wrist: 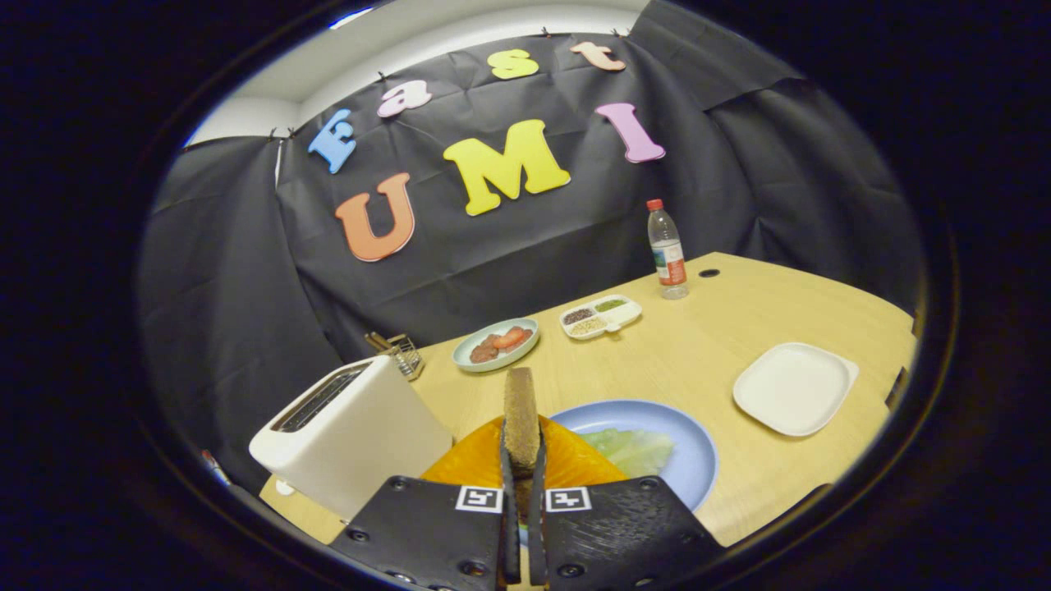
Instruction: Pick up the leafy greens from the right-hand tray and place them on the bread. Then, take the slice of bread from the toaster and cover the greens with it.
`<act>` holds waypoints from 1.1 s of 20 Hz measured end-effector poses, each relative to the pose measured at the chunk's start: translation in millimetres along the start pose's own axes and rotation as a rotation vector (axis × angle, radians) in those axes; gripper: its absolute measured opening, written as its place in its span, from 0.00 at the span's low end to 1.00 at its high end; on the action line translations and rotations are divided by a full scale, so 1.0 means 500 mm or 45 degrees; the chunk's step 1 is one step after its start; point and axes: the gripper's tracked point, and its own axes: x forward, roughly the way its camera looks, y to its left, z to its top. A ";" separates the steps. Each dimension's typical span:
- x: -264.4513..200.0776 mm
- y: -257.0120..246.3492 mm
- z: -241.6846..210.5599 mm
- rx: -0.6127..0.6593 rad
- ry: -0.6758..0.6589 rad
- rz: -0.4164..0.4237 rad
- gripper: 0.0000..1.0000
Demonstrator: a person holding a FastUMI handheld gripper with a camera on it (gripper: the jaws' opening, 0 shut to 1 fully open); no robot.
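My gripper (522, 464) is shut on a brown slice of bread (520, 410), held upright and edge-on between the two fingers (507, 492). Right beneath and beyond the fingers lies a blue plate (694, 460) with an orange-yellow rounded piece (566, 464) on it. Pale leafy greens (634, 449) lie on that plate, against the right side of the orange piece. The white toaster (353, 435) stands just left of the fingers, its slots dark. A white square tray (795, 387) sits bare to the right, further along the table.
On the wooden table (698, 353), beyond the held bread, sit a pale green plate of red slices (497, 343) and a divided white dish of seasonings (600, 316). A water bottle (667, 250) stands at the back. A small wire rack (398, 351) sits behind the toaster.
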 end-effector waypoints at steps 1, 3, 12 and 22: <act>-0.002 -0.012 -0.001 -0.005 -0.005 -0.012 0.04; -0.001 -0.027 -0.012 -0.014 0.014 -0.009 0.07; 0.014 -0.122 -0.049 -0.017 0.131 -0.039 0.30; 0.014 -0.173 -0.067 -0.075 0.202 -0.067 0.77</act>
